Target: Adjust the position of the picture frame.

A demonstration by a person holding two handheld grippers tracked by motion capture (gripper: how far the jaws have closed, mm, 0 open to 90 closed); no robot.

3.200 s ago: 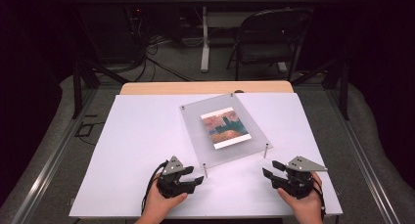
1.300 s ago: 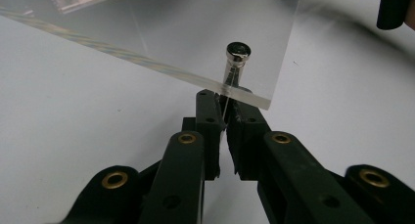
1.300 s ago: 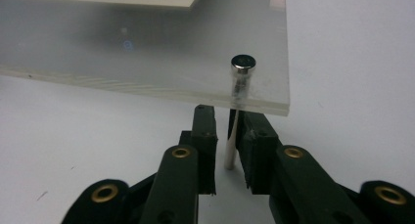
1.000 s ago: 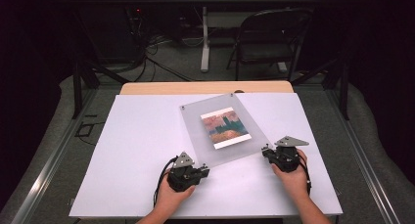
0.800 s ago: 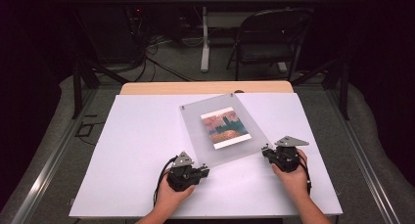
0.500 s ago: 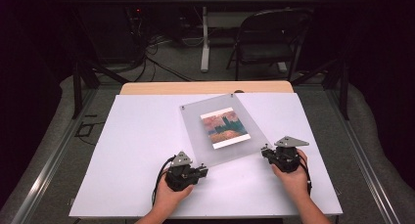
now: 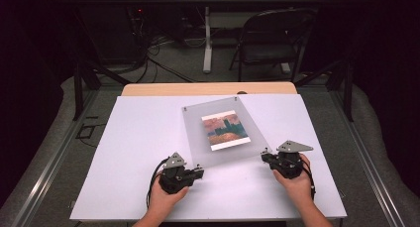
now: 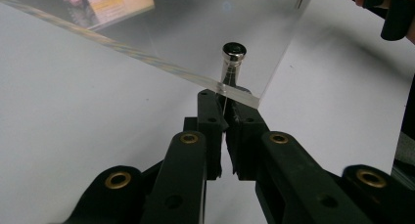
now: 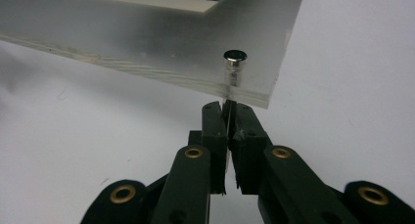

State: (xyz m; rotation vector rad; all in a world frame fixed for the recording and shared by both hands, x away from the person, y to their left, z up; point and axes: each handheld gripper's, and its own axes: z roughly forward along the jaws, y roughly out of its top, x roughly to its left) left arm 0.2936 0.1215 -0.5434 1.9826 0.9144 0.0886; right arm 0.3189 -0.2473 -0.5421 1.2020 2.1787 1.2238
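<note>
White rectangular counter point(image 7: 138, 152): it carries a clear acrylic picture frame point(image 7: 198, 133), a flat transparent panel sandwiching a small painted print point(image 7: 225, 131), lying slightly skewed near the middle and towards the person's side. Short silver metal standoff posts pin its corners. The left claw point(image 7: 198, 173) sits at the near left corner, the right claw point(image 7: 265, 156) at the near right corner. In the left gripper view the jaws are pinched narrow under the panel's edge, seemingly on the thin lower stem of the left post point(image 8: 234, 57); the right gripper view shows the same on the right post point(image 9: 235, 62). Judged progress: both near corners are gripped, the panel's near edge appears slightly off the counter; whether lifting or undoing the posts, that work remains.
</note>
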